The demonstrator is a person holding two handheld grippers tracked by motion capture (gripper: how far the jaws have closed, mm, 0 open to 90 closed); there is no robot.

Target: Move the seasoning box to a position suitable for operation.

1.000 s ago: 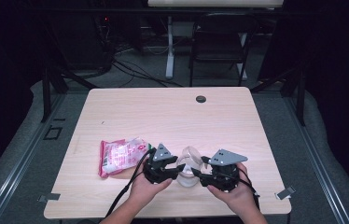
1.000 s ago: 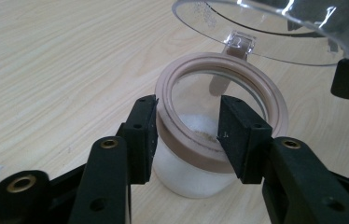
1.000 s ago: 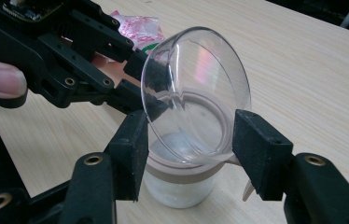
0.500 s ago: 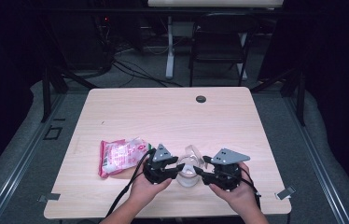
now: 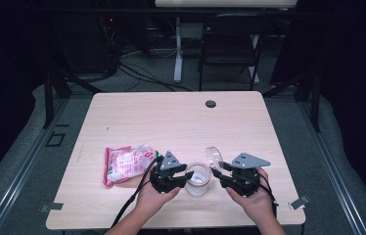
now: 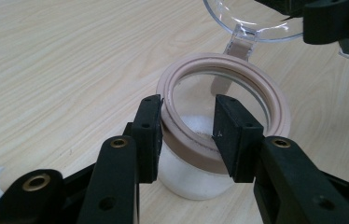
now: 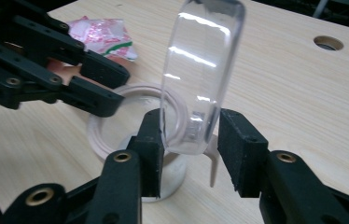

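From the high view, I am holding my left gripper (image 5: 187, 176) and my right gripper (image 5: 218, 175) close together near the near edge of the pale wooden table (image 5: 171, 122). Between them is standing the small clear round jar with a beige ring around its mouth (image 5: 197, 179), and its clear round hinged lid (image 5: 214, 157) is standing up open just far and right of the jar, over my right gripper's tips. A pink and white plastic packet (image 5: 127, 163) is lying just left of my left gripper, apart from the jar.

In the left gripper view, I am straddling the near part of the jar's beige ring (image 6: 226, 95) with my left gripper (image 6: 187, 133): one jaw is sitting outside the rim and the other inside the mouth, clamping the wall between them. White powdery stuff (image 6: 196, 128) is showing inside the jar. The clear lid (image 6: 247, 21) is hanging beyond the far side of the ring, joined to it by a beige hinge strap, with my other gripper's black jaw just beside it at the upper right.

In the right gripper view, I am gripping the lower edge of the upright clear lid (image 7: 203, 70) with my right gripper (image 7: 190, 140), a jaw closing on each face of it. The jar's ring (image 7: 116, 126) is lying just behind and left, with my left gripper's jaws (image 7: 88, 88) reaching onto it and the packet (image 7: 100, 35) farther off.
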